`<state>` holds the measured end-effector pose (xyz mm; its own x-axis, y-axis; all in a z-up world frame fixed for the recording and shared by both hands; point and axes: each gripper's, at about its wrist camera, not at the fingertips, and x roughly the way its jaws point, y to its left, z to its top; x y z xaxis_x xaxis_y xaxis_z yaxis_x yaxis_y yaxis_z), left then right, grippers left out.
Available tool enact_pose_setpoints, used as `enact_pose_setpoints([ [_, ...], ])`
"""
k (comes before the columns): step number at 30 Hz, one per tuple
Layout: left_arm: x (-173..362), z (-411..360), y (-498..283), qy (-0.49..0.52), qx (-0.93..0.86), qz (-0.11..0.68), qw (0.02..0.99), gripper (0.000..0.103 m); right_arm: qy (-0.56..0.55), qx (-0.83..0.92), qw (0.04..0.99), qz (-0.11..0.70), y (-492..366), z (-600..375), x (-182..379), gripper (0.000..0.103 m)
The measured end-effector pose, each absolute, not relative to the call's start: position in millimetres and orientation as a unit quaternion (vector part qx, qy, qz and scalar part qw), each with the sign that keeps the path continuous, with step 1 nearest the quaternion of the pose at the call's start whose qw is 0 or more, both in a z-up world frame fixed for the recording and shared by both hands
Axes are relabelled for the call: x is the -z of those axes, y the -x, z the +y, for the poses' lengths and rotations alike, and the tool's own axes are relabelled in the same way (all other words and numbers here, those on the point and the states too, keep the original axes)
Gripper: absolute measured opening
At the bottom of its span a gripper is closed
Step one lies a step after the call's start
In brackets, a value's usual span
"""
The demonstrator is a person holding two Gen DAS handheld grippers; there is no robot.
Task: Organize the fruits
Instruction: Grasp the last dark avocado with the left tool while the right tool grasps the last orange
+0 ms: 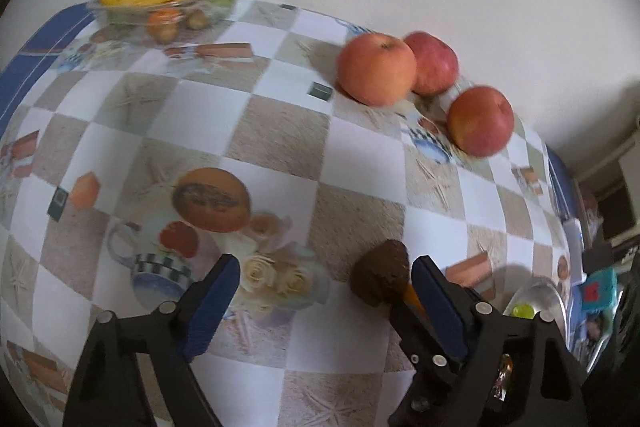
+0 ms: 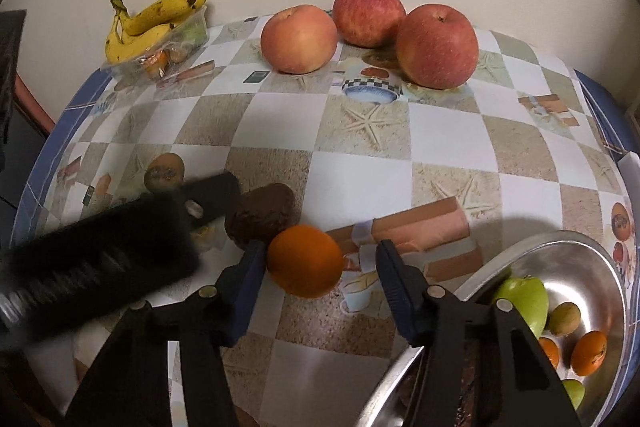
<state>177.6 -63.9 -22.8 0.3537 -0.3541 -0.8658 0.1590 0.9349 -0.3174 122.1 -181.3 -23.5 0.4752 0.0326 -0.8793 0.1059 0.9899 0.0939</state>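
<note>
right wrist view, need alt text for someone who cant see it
The right hand-held gripper has its open jaws around an orange on a checkered tablecloth, beside a brown fruit. Three apples sit by the wall, and a metal bowl holds fruit.

Table (image 2: 360,131) covered with a checkered printed cloth, blue border at the edges. On it: three red apples (image 2: 368,17) grouped near the back wall, touching or nearly so. Clear plastic tray (image 2: 176,47) at the back left corner, bananas (image 2: 148,27) on top. Dark brown fruit (image 2: 260,213) and an orange (image 2: 306,261) just beside each other near the front. Metal bowl (image 2: 560,247) at the front right edge, holding small fruits.
</note>
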Motion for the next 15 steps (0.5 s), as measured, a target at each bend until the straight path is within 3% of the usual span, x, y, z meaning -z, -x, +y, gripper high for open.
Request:
enact_pose_setpoints([
  [5,27,-77,-175,0.086,0.175,0.551,0.811,0.081,-0.073,0.01,0.857,0.511,-122,-180,22,0.048],
  [11,32,-79,-176,0.108,0.184,0.558,0.802,0.061,-0.076,0.006,0.856,0.512,-122,-180,22,0.046],
  [13,33,-81,-175,0.108,0.191,0.56,0.799,0.045,-0.079,0.004,0.855,0.513,-122,-180,22,0.046],
  [15,33,-82,-175,0.112,0.196,0.561,0.796,0.039,-0.083,0.003,0.854,0.514,-122,-181,23,0.046],
])
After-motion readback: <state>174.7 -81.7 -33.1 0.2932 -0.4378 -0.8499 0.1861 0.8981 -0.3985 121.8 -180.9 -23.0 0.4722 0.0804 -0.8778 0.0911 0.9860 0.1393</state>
